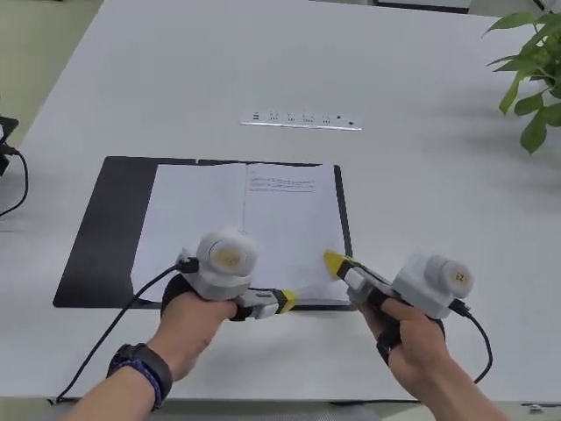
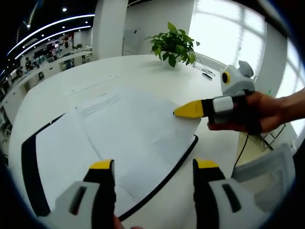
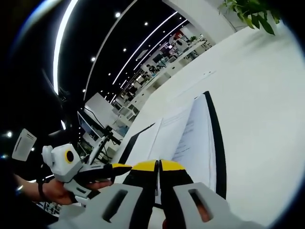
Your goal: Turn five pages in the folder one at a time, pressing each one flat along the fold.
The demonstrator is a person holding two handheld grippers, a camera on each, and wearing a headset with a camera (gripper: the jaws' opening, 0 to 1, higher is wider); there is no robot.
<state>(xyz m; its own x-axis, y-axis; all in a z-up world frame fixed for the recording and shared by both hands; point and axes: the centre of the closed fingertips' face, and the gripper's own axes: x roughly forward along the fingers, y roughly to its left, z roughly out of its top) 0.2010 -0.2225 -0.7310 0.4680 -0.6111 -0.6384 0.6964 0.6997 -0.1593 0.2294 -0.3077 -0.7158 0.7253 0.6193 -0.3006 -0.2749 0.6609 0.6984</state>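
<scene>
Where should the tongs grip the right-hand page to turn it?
Its free outer edge near the lower corner, coming in from the right: the right-hand page lies flat and is held at the fold, so only that edge lifts.

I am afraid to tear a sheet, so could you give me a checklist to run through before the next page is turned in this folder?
1. The black flat folder lies open on the white table: ok.
2. The right hand-held gripper sits at the lower right corner of the white right-hand page: ok.
3. Its jaws are shut: ok.
4. Exactly one sheet is between them: cannot tell.
5. The left hand-held gripper is open, free to press the fold: ok.
6. The turning path is clear: cannot tell; the left hand-held gripper is close to the pages' bottom edge.
</scene>
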